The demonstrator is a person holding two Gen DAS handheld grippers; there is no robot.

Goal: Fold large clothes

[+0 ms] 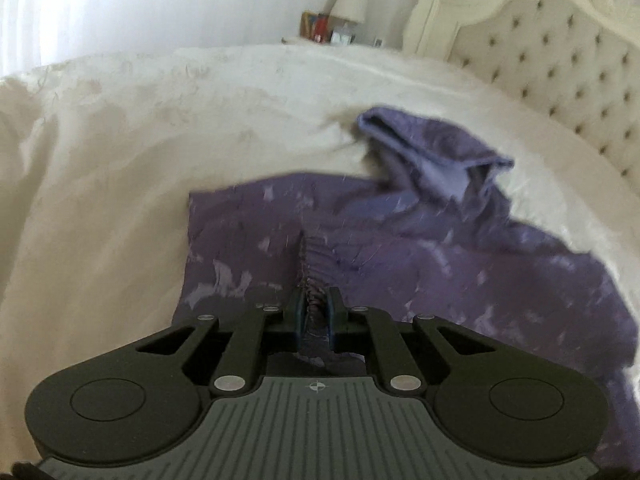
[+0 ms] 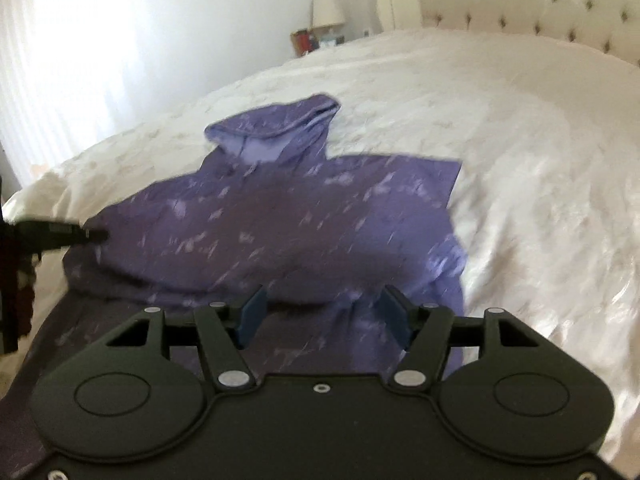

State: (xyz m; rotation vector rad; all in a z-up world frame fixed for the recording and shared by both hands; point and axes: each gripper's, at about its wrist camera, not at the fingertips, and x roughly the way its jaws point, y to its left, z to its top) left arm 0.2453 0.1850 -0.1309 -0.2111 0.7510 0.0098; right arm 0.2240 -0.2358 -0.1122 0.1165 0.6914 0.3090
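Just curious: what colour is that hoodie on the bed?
The hoodie is purple with pale lilac flecks and a lighter hood lining; the right wrist view shows it best.

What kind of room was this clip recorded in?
A bedroom, most likely: a white bed with a tufted headboard, and a lamp on a cluttered bedside surface.
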